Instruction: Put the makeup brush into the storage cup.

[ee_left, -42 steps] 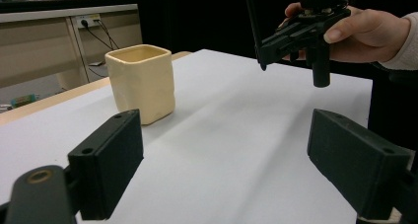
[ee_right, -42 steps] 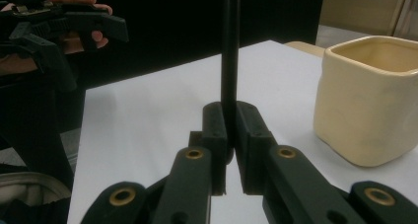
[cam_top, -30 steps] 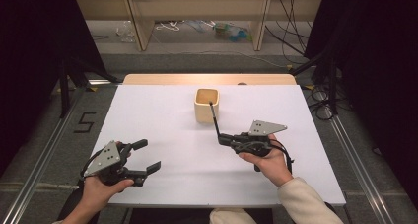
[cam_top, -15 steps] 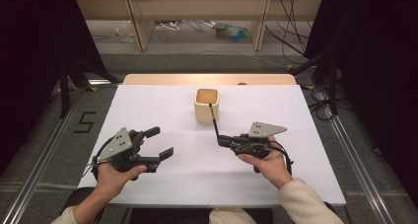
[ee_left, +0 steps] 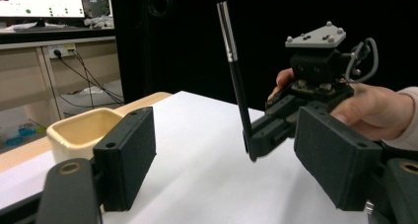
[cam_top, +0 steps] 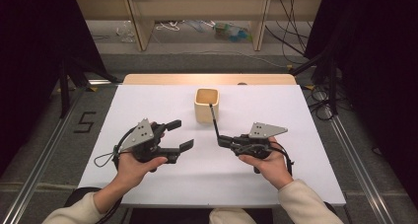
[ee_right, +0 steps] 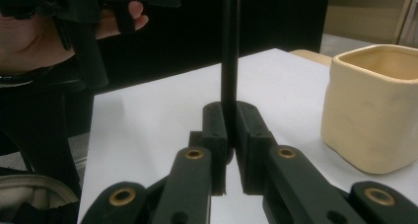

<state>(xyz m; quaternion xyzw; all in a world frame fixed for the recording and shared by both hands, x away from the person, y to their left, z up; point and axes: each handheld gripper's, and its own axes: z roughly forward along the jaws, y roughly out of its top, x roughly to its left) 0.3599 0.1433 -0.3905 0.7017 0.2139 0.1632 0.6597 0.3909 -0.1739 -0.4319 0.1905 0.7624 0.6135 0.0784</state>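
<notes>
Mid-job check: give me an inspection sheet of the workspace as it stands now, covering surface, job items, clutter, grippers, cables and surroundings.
Surface: white table top, wooden strip along its far edge.
Job's things: thin black brush, held upright by its lower end; cream square cup standing beyond it, nothing seen inside.
Clutter: nothing seen on the table.
Grippers: right gripper shut on the brush; left gripper open, jaws just been closing, nothing between them.
Cables: one cable loops from each gripper.
Surroundings: dark curtains both sides, wooden shelving behind, loose cables on the floor.

A slim black makeup brush [cam_top: 214, 121], seemingly bristles-up, stands nearly upright, pinched at its lower end between the right gripper's [cam_top: 220, 140] jaws.
</notes>
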